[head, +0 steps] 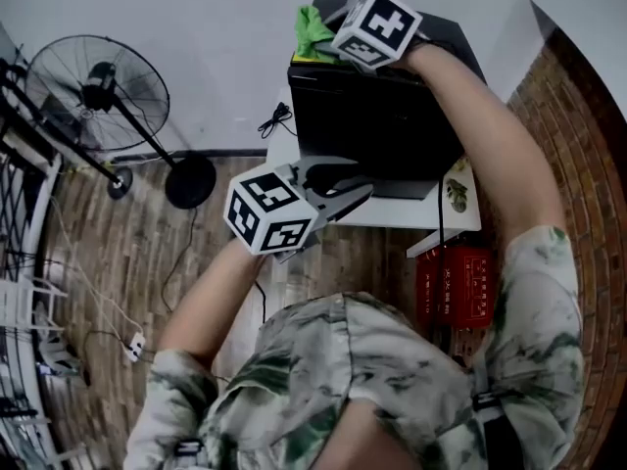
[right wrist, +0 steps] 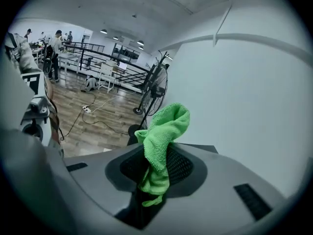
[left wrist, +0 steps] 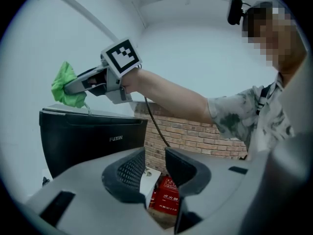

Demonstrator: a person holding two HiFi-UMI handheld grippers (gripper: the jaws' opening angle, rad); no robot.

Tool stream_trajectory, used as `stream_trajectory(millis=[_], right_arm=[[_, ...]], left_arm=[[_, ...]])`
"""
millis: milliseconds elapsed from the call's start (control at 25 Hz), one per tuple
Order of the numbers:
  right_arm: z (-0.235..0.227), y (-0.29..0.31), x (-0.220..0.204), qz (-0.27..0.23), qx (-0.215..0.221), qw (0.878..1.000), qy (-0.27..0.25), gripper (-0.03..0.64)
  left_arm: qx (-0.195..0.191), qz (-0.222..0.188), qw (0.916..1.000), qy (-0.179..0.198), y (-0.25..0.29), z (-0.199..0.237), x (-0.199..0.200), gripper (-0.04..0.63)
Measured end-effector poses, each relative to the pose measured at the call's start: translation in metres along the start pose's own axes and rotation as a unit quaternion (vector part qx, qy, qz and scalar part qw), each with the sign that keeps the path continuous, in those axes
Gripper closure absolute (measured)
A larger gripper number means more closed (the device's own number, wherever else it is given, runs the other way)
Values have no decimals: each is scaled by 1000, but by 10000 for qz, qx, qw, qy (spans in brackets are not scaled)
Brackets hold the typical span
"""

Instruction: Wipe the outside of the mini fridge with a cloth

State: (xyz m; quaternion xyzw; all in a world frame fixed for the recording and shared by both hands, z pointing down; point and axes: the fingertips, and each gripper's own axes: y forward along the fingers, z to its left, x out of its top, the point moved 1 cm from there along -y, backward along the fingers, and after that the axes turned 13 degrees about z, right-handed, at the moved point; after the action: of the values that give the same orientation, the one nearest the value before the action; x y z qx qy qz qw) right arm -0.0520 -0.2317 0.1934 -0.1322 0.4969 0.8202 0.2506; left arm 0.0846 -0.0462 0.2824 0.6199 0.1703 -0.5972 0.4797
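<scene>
A black mini fridge stands on a low white table; in the left gripper view its front carries a small logo. My right gripper is over the fridge's top left corner, shut on a green cloth. In the right gripper view the cloth bunches up out of the pinched jaws. From the left gripper view the cloth hangs just above the fridge top. My left gripper is held low before the fridge door, open and holding nothing.
A standing fan is on the wooden floor to the left. A red box sits by the table's right end, beside a brick wall. A power strip and cables lie on the floor at the left.
</scene>
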Motion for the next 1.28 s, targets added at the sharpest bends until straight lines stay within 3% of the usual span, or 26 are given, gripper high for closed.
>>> stream_trajectory(millis=[240, 960, 1280], right_arm=[[-11, 18, -33, 344, 192, 9991, -180, 511], [-103, -67, -268, 1039, -324, 9888, 1018, 512], [-119, -95, -319, 1113, -479, 9856, 1180, 512]], left_arm=[[24, -115, 9999, -107, 17, 15, 17, 476], [-689, -30, 9975, 158, 123, 3, 73, 476], [-778, -76, 9967, 210, 154, -9, 86, 476]])
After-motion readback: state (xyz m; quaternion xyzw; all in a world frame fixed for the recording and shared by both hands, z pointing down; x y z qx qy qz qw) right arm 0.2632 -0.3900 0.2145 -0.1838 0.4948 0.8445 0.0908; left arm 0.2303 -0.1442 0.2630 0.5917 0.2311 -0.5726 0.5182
